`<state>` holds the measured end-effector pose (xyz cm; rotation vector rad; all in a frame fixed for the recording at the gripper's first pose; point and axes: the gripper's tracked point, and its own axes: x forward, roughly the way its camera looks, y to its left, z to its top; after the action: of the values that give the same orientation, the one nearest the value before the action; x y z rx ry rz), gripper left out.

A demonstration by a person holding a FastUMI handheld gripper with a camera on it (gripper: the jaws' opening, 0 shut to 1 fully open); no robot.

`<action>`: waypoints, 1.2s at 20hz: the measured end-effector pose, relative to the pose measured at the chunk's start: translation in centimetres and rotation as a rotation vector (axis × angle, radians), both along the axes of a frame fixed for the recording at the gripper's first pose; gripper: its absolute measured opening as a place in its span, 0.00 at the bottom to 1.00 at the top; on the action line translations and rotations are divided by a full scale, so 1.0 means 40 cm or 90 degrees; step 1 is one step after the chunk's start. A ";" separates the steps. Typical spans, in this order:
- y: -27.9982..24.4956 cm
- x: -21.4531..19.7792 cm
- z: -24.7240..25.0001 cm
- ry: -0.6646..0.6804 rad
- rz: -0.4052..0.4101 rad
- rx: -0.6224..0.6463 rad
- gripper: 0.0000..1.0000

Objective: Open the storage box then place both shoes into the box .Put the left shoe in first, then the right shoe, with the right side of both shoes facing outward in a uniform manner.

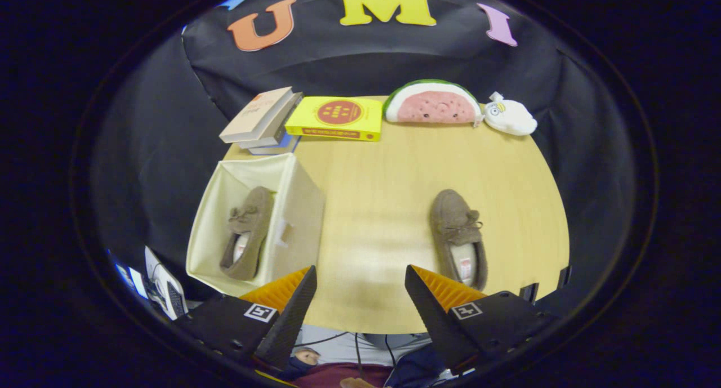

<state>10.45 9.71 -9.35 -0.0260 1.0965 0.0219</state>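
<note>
An open cream fabric storage box (pixel 298 219) stands on the left part of the wooden table (pixel 388 185). One brown moccasin shoe (pixel 248 233) lies inside it, on its side against the box floor. A second brown moccasin shoe (pixel 459 236) rests upright on the table to the right, toe pointing away, just ahead of my right finger. My gripper (pixel 360 272) hovers high above the table's near edge, open, with nothing between the fingers. The box sits just beyond my left finger.
A stack of books (pixel 265 120) and a yellow box (pixel 336 117) lie at the table's far side. A watermelon plush (pixel 434 102) and a white plush toy (pixel 510 117) sit at the far right. A person's clothing (pixel 355 365) shows below the table edge.
</note>
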 end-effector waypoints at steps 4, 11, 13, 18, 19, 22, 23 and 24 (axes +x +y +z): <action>-0.191 0.005 -0.073 0.035 -0.039 -0.040 0.96; -0.434 0.071 -0.225 0.088 -0.087 -0.083 0.91; -0.460 0.093 -0.272 0.104 -0.079 -0.091 0.82; -0.457 0.109 -0.336 0.142 -0.048 -0.066 0.41; -0.456 0.111 -0.341 0.143 -0.044 -0.067 0.34; -0.431 0.106 -0.337 0.149 -0.011 -0.054 0.31; -0.435 0.104 -0.347 0.150 -0.006 -0.066 0.01; -0.435 0.107 -0.345 0.147 -0.009 -0.073 0.01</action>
<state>14.74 -7.70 -23.14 -0.1213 1.3275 -0.0523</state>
